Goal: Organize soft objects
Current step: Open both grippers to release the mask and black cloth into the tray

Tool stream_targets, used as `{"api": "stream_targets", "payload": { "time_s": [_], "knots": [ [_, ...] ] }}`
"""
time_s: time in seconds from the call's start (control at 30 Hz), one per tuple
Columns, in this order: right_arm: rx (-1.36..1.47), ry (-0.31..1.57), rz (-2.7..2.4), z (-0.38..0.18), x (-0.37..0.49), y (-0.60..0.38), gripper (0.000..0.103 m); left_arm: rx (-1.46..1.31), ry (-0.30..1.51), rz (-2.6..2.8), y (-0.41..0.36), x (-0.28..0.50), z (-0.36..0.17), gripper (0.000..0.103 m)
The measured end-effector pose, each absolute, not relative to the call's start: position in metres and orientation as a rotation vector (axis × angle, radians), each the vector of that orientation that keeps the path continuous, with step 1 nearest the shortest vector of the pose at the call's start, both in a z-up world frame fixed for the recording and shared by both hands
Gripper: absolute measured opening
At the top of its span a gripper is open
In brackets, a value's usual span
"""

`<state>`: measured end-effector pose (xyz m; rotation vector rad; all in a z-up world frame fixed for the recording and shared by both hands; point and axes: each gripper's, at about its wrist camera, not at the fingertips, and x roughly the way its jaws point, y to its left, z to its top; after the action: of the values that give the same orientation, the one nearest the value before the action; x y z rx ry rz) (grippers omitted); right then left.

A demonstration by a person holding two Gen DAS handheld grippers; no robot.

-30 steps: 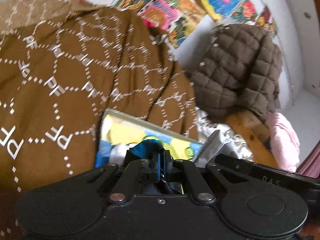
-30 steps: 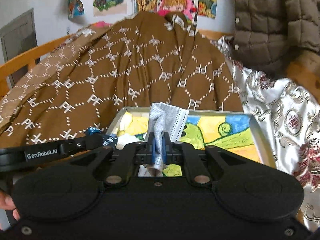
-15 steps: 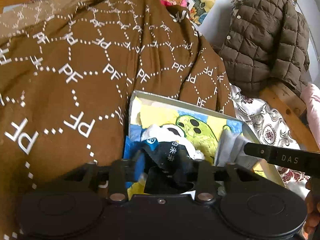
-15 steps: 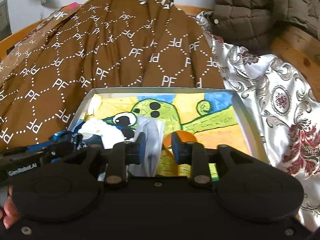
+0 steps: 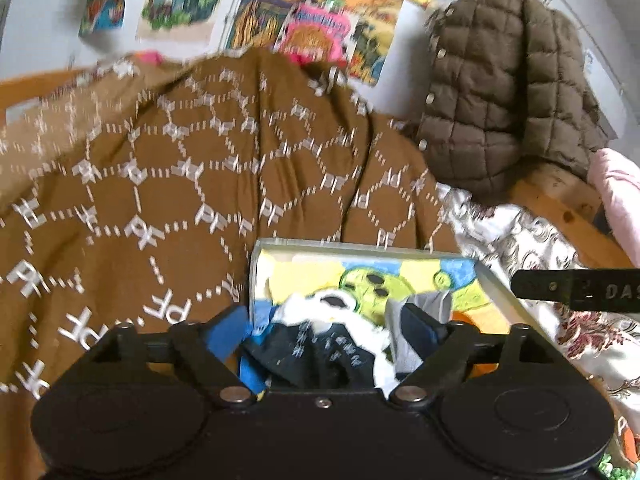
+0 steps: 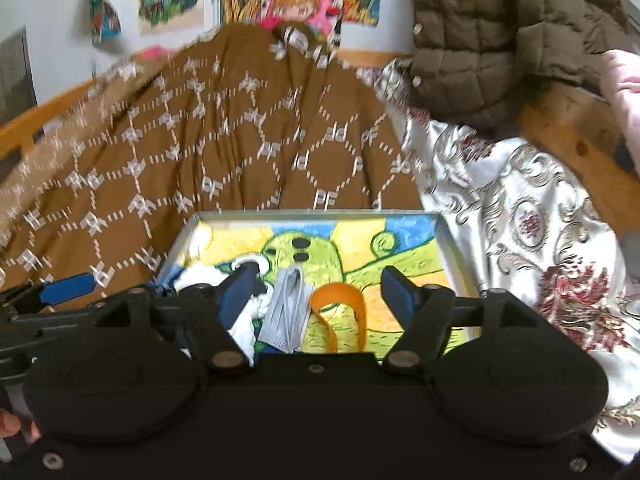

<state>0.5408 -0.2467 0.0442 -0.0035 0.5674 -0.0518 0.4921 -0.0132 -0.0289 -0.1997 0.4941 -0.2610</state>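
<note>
hand-held gripper (image 6: 320, 292) wide open above grey mask (image 6: 286, 312)

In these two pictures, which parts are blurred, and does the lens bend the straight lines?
Left wrist view: the brown patterned blanket and the posters are smeared by motion, most at the left; the tray is softer too. Right wrist view: the blanket's left side is blurred, the tray rim sharper. Both fisheye views darken at the corners and curve the edges.

Crumpled in the lower-left corner of a shallow tray (image 6: 444, 240) lined with a green cartoon drawing: a black-and-white patterned sock (image 5: 320, 350), a folded grey face mask (image 6: 286, 312) just right of it, an orange band (image 6: 340, 314) looping alongside.
</note>
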Motion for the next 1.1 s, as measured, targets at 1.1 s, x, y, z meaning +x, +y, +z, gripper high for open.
{"api": "stream_targets", "payload": {
  "time_s": [1.1],
  "knots": [
    [-0.057,0.239,0.004,0.122,0.24,-0.286,0.102,-0.115,0.249,-0.237,-0.002,0.245,0.07,0.102]
  ]
}}
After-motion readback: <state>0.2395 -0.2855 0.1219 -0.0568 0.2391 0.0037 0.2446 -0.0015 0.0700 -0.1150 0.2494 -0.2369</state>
